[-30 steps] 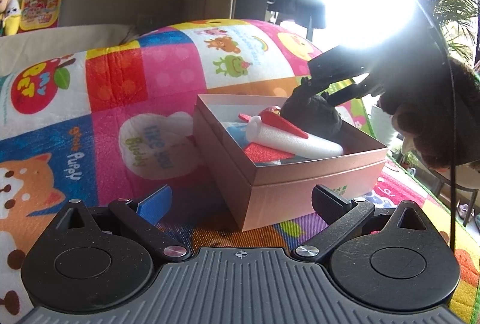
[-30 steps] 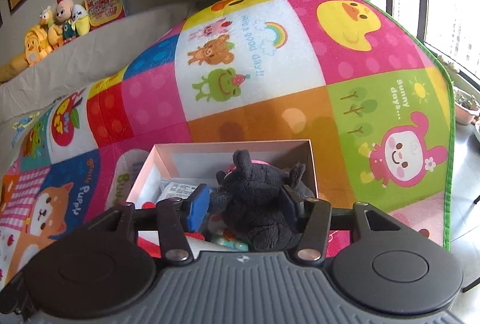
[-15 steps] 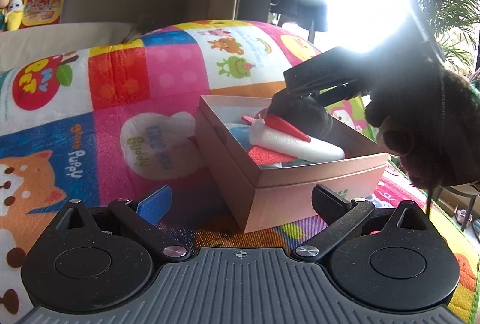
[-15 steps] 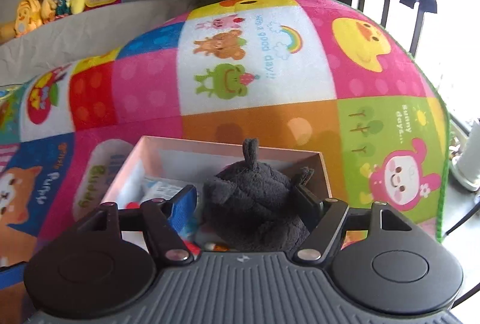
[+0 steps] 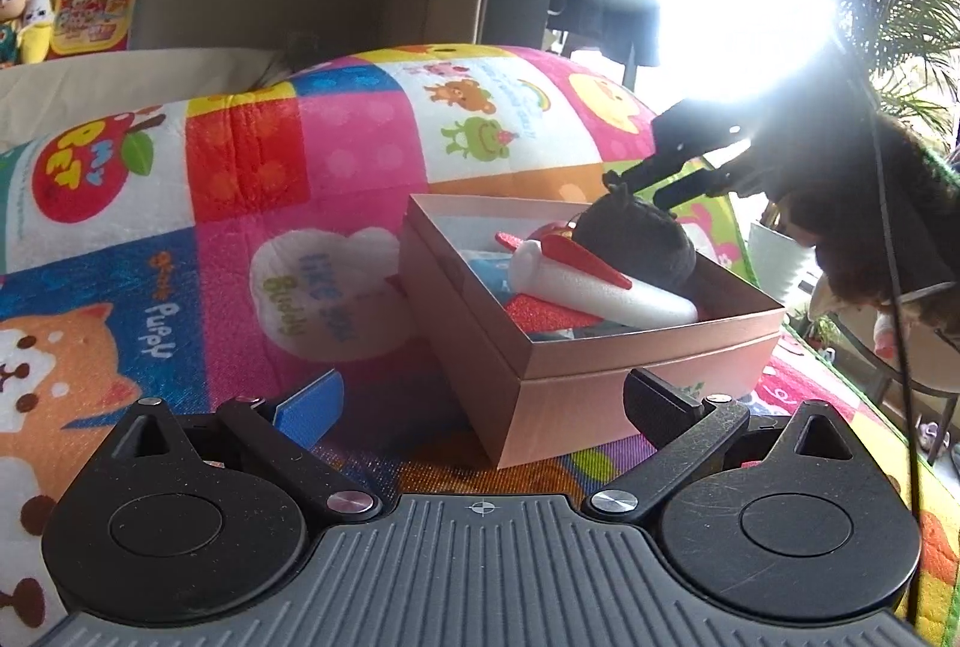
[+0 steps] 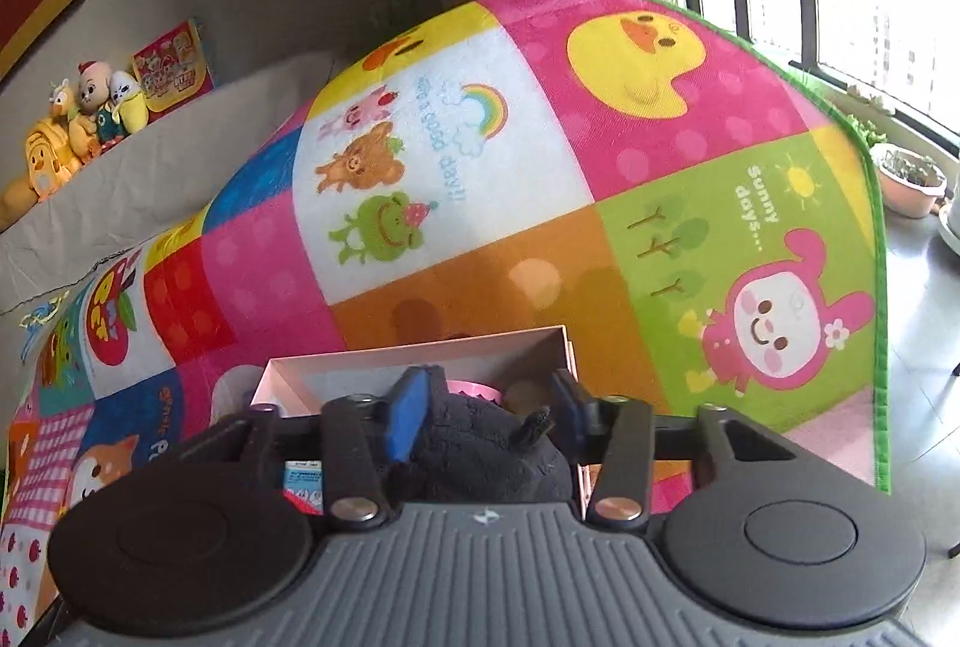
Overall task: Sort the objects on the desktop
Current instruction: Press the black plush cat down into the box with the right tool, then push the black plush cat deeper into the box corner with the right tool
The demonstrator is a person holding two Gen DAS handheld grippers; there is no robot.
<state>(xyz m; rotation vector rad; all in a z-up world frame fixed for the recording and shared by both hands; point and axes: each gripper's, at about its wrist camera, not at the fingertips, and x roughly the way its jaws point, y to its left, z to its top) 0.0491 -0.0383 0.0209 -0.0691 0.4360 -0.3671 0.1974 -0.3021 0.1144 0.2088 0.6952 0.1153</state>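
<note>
A shallow pink cardboard box (image 5: 576, 377), square-cornered and smooth-walled, is seen on a fleecy patchwork mat (image 5: 336, 155) printed with cartoon animals. In the left wrist view the box lies at about 1 o'clock from the left gripper (image 5: 480, 395), whose jaws are spread wide with nothing between them; one pad is blue (image 5: 312, 404), the other black.

Inside the box a rounded dark plush (image 5: 636, 245) of fuzzy, nubby fabric is set toward the far side. A white foam tube (image 5: 600, 287) with glittery red fins is laid slantwise just in front of it, touching it, and blue and red items are partly buried beneath.

The right gripper (image 6: 486, 407) is seen above the box at about 2 o'clock in the left view (image 5: 672, 173), carried by a hand (image 5: 864, 227) in backlight. In its own view the jaws have just been closing and now stand narrow, with the plush (image 6: 480, 455) between them. The blue pad (image 6: 408, 413) is pressed against the plush's left side; the black pad (image 6: 567, 404) is beside a small plush ear. The plush is still lying within the box walls (image 6: 420, 347)
</note>
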